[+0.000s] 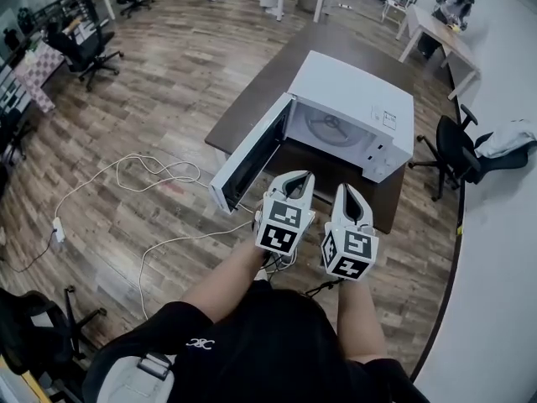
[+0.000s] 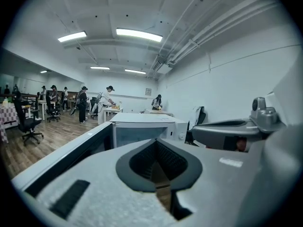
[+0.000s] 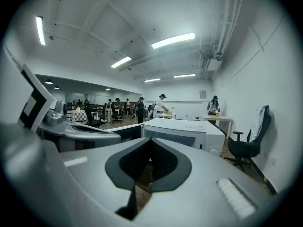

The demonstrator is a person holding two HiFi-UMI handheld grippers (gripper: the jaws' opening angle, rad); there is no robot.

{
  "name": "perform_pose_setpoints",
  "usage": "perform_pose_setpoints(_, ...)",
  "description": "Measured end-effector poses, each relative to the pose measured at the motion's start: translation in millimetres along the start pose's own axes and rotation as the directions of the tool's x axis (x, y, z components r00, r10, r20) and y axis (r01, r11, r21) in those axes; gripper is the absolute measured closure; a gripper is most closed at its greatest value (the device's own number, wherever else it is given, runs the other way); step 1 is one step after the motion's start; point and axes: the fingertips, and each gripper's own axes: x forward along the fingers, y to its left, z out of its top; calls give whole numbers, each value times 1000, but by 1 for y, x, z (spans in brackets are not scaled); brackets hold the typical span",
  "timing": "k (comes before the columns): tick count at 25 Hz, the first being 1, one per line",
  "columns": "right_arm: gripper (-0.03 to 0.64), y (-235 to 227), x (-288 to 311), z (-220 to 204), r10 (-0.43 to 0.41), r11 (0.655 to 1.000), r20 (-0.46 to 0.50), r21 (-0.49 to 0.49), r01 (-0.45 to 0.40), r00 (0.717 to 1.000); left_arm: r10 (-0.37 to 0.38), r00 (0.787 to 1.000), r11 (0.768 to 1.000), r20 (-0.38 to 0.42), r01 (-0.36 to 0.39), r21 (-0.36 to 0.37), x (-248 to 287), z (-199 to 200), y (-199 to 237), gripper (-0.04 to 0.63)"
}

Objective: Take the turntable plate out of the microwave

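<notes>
The turntable plate [image 1: 329,127] was seen inside the microwave [image 1: 361,99], lying flat on the bottom of the cavity; it was not taken out yet. The microwave, white, was placed at the near end of a dark brown table [image 1: 252,99], closer to its right edge. The microwave door [image 1: 252,154] was swung fully open to the left, and its free end projected beyond the near edge of the table, over the wooden floor.

In front of the opening, apart from the microwave and w/o touching it, the left gripper [image 1: 300,176] and the right gripper [image 1: 346,188] were held side by side, both pointed at the cavity. In the left gripper view the left gripper [image 2: 156,143] was clenched, w/ nothing between the jaws; the microwave [image 2: 142,126] and the door [image 2: 71,150] were seen behind it. In the right gripper view the right gripper [image 3: 150,142] was clenched also, empty, w/ the microwave [image 3: 182,131] just beyond the tips.

On the floor, left of the table, a white cable [image 1: 151,170] was laid in loops. A black office chair [image 1: 457,154] was standing near the right edge of the table. Several persons were seen far in the bkgd at other tables.
</notes>
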Motion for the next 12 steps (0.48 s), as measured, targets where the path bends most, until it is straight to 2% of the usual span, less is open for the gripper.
perform_pose_setpoints(9,609,-14,58,-13,12,998,-59,-53,-15,998,-19,1000,1000,-3,19,-6,49,7,27,588)
perform_pose_setpoints(12,592,-16,73,-22,43,995,-79,-83,-49,996,-6,1000,1000,-16,6,-22,56,1,34,588)
